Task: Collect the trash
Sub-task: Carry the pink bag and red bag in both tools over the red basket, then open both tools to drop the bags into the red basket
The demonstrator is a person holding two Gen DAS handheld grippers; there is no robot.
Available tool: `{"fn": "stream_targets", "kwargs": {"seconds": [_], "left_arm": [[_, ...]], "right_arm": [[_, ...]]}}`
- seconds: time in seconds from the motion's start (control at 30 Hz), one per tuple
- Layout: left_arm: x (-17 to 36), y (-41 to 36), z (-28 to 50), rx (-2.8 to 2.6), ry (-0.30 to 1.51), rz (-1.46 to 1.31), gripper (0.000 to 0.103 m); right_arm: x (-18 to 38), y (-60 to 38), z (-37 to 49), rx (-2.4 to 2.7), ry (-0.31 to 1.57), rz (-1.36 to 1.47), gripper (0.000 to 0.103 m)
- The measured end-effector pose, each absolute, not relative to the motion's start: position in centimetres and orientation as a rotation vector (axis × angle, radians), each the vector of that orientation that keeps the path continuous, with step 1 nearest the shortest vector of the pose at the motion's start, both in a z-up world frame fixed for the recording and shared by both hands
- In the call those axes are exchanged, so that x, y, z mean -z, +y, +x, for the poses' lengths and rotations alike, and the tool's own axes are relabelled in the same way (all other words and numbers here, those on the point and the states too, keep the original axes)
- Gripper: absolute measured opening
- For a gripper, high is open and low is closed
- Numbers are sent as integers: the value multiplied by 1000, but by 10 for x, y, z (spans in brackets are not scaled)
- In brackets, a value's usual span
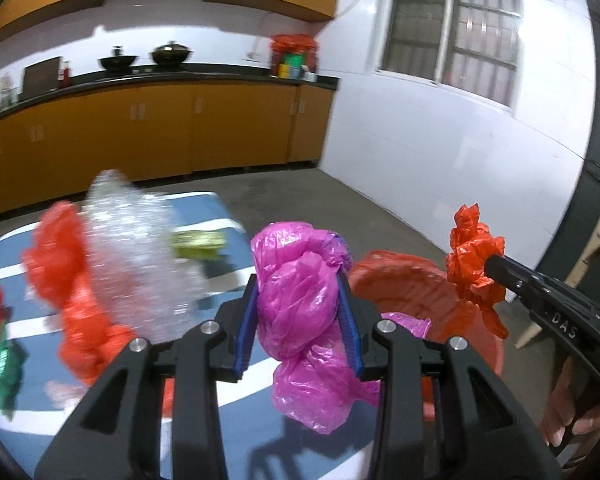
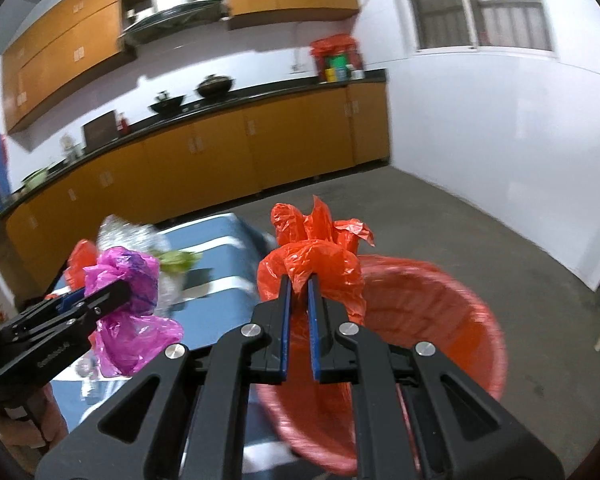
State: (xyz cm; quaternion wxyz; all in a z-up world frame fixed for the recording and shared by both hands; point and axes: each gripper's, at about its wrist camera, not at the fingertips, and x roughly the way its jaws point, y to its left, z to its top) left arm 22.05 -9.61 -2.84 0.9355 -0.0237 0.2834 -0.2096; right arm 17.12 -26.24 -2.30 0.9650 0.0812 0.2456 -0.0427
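Note:
My left gripper point(image 1: 300, 284) is shut on a crumpled pink plastic bag point(image 1: 300, 312), which bulges above and hangs below its blue pads. In the right wrist view the same pink bag point(image 2: 128, 304) shows at the left. My right gripper point(image 2: 299, 280) is shut on a crumpled orange plastic bag point(image 2: 312, 256), also seen at the right of the left wrist view as the orange bag point(image 1: 474, 264). Both bags hang near a bin lined with an orange bag point(image 2: 440, 312), which stands on the floor beside the table.
On the blue striped table point(image 1: 212, 208) lie an orange bag point(image 1: 60, 256), clear bubble wrap point(image 1: 140, 248), a green wrapper point(image 1: 198, 242) and a green foil scrap point(image 1: 2, 372). Wooden cabinets point(image 1: 140, 128) with a dark counter line the back wall. A person's hand point(image 1: 568, 408) holds the right gripper.

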Motion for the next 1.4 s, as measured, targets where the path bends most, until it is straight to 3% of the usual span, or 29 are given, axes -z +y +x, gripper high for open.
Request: {"fn": "stream_targets", "kwargs": {"seconds": [0.47, 0.63, 0.73, 0.8, 0.93, 1.03, 1.4], "left_arm": [[43, -204, 242, 620, 621, 13, 37], [51, -213, 246, 640, 639, 24, 43], [57, -212, 249, 630, 654, 25, 53], [60, -209, 250, 618, 664, 20, 57], [61, -192, 251, 573, 667, 4, 63], [59, -175, 249, 522, 648, -3, 71], [42, -95, 234, 312, 589, -10, 79]], "right_arm": [[25, -317, 158, 194, 483, 240, 8], [27, -325, 161, 196, 480, 272, 9], [29, -331, 162, 198, 485, 296, 21], [29, -334, 159, 209, 477, 305, 40], [30, -334, 154, 231, 479, 290, 41], [28, -331, 152, 247, 472, 272, 48], [23, -300, 157, 194, 472, 207, 48]]}}
